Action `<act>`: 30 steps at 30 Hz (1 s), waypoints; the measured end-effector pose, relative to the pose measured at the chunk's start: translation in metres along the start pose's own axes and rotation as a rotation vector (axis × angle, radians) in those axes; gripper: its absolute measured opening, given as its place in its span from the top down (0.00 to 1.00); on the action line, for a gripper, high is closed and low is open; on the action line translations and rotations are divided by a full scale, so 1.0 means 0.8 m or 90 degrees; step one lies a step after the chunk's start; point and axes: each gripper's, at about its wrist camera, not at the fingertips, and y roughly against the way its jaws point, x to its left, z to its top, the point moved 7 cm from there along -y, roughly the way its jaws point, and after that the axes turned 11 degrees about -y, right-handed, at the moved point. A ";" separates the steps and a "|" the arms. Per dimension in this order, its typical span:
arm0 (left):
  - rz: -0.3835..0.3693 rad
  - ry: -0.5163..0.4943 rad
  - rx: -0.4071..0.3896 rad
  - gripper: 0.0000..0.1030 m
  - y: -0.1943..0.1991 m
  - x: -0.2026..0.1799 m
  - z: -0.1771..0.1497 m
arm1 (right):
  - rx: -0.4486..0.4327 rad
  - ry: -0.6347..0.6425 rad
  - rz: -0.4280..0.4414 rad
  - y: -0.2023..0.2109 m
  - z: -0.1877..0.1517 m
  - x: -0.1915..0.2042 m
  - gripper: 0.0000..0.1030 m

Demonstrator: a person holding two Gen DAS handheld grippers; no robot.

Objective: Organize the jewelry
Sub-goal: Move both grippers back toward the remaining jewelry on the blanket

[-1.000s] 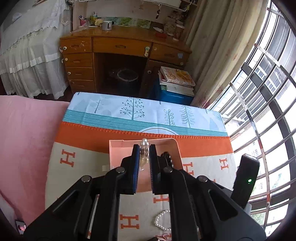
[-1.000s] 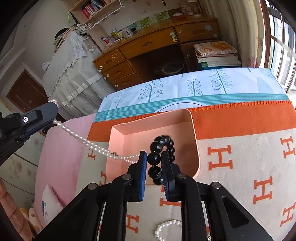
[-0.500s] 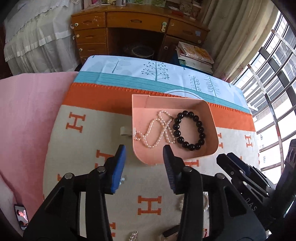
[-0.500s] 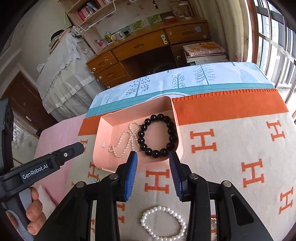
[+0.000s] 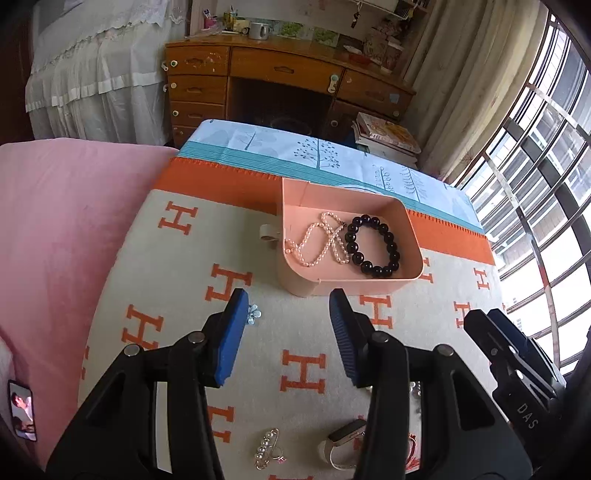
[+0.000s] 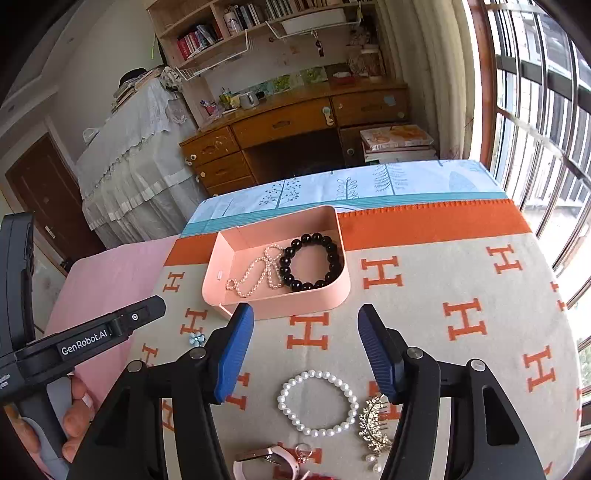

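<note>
Home bedroom, wooden desk (image 6: 295, 122), bookshelves (image 6: 236, 26), blanket-covered bed (image 6: 461, 295), curtained window (image 5: 535, 147)

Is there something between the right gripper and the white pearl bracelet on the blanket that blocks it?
Nothing visible does. The right gripper is open and empty, and the white pearl bracelet lies flat on the blanket just below its fingertips. A gold brooch lies close beside it.

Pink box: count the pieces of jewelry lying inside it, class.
2. A pearl necklace lies in the left part of the pink box; a black bead bracelet lies beside it on the right.
</note>
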 end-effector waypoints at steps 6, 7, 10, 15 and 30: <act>0.023 -0.049 -0.036 0.59 0.028 -0.011 -0.025 | -0.067 0.019 -0.021 0.048 -0.016 -0.009 0.42; 0.017 -0.052 -0.037 0.59 0.032 -0.013 -0.030 | -0.070 0.025 -0.024 0.054 -0.019 -0.010 0.41; -0.008 -0.045 -0.028 0.59 0.040 -0.017 -0.046 | -0.074 0.042 -0.026 0.072 -0.031 -0.014 0.41; -0.038 -0.012 -0.003 0.59 0.042 -0.018 -0.078 | -0.071 0.055 -0.014 0.096 -0.057 -0.021 0.41; -0.009 -0.061 0.047 0.59 0.013 -0.028 -0.175 | 0.019 0.087 -0.040 0.092 -0.155 -0.058 0.41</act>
